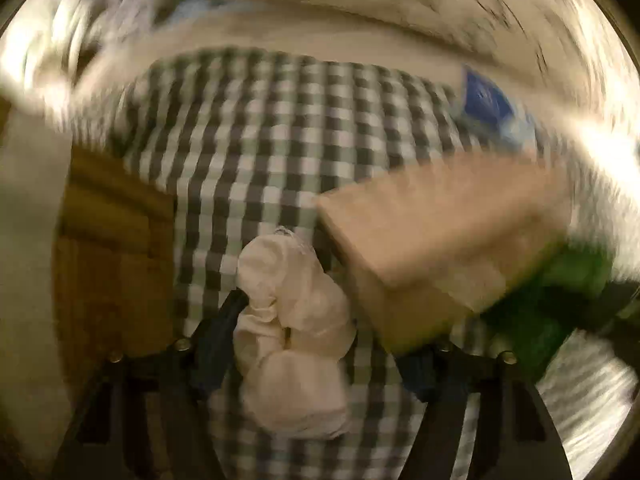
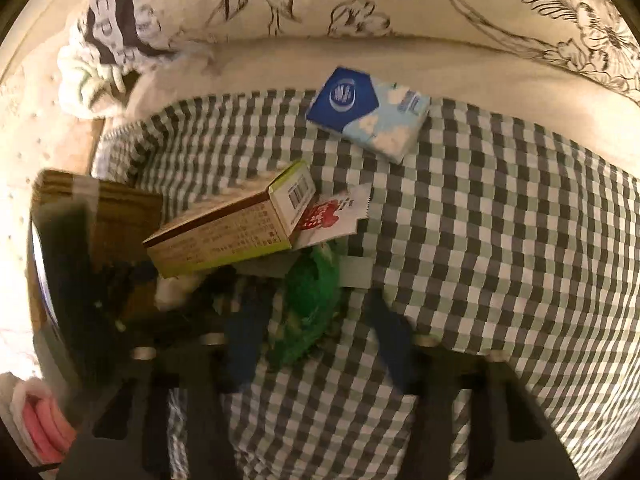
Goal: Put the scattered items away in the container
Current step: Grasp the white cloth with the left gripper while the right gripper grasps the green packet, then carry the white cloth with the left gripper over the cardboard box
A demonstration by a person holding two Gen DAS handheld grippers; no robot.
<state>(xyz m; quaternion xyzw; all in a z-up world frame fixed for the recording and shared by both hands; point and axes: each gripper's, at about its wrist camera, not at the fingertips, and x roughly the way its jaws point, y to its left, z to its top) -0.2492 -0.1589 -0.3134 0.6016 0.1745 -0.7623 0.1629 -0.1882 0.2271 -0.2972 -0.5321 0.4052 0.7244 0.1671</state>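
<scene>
White cloth wad (image 1: pixel 292 320) in parted left gripper (image 1: pixel 322 332); green mesh (image 2: pixel 306 292) in parted right gripper (image 2: pixel 314 312)

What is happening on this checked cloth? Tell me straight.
A person is working two handheld tongs over a green-and-white checked cloth strewn with small items. The left tongs straddle a crumpled white bundle, with a gap on one side, so it is not clamped. The right tongs are set around a green item; whether they pinch it is unclear. A tan carton, a red-and-white sachet and a blue tissue pack lie on the cloth.
</scene>
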